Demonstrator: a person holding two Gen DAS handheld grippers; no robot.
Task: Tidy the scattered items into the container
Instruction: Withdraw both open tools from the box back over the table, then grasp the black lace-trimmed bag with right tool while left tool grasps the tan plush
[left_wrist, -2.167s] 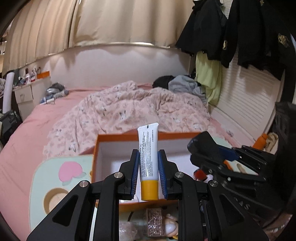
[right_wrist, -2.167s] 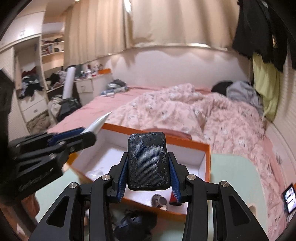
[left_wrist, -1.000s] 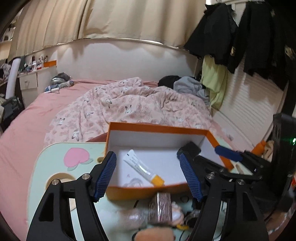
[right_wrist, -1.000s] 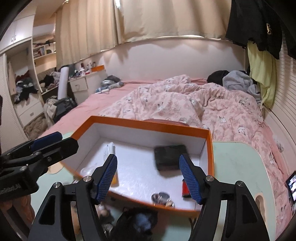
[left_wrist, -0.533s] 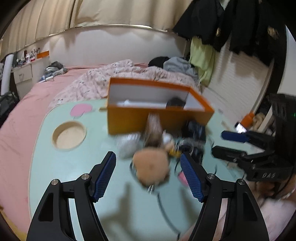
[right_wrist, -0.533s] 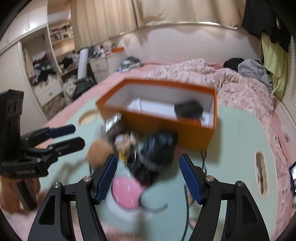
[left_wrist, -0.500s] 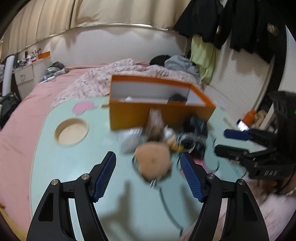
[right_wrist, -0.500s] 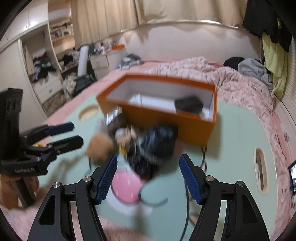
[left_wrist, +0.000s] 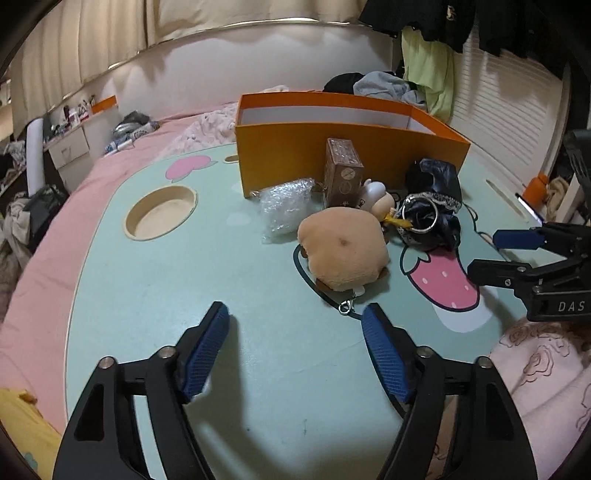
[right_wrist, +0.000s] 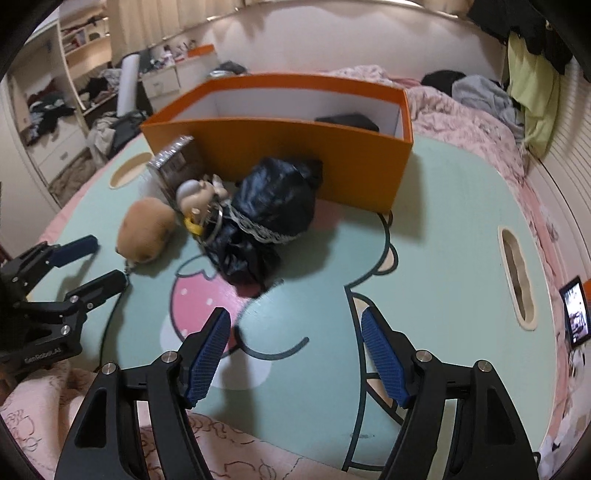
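Inside, the orange box (right_wrist: 280, 147) holds a black pouch (right_wrist: 347, 121).

I see a big bed (left_wrist: 122, 166) with a pink sheet behind the green table (left_wrist: 184, 277). Tan curtains (left_wrist: 92, 33) hang above it. Dark clothes (left_wrist: 443, 22) hang on the right wall.

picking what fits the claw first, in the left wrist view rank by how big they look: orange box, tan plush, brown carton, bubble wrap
1. orange box
2. tan plush
3. bubble wrap and brown carton look alike; not ranked, since the carton stands farther back.
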